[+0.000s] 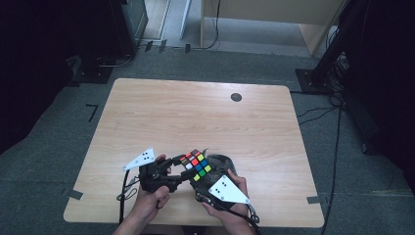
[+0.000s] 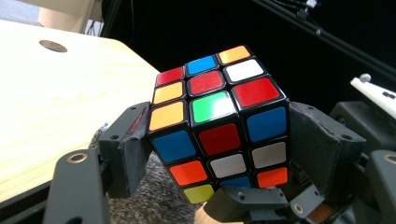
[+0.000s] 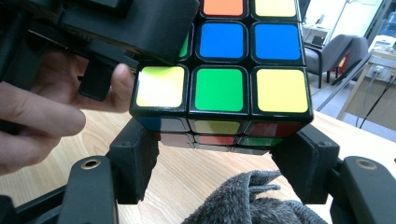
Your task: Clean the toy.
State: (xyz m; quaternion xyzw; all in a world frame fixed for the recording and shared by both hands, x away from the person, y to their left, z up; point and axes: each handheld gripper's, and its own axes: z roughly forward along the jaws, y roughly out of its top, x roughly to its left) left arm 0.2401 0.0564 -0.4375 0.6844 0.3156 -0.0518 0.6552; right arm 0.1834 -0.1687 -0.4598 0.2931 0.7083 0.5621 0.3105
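Observation:
A scrambled Rubik's cube is held just above the wooden table, near its front edge. My right gripper comes at it from the lower right. In the right gripper view its pads clamp the cube's near bottom layer. My left gripper reaches in from the left. In the left gripper view the cube sits corner-on between its pads, which stand close beside it without pressing. Part of the left gripper covers one corner of the cube.
A crumpled grey cloth lies on the table right behind and under the cube. A dark round grommet sits near the far edge. Black stands and cables flank the table on the carpet, with a light wooden desk beyond.

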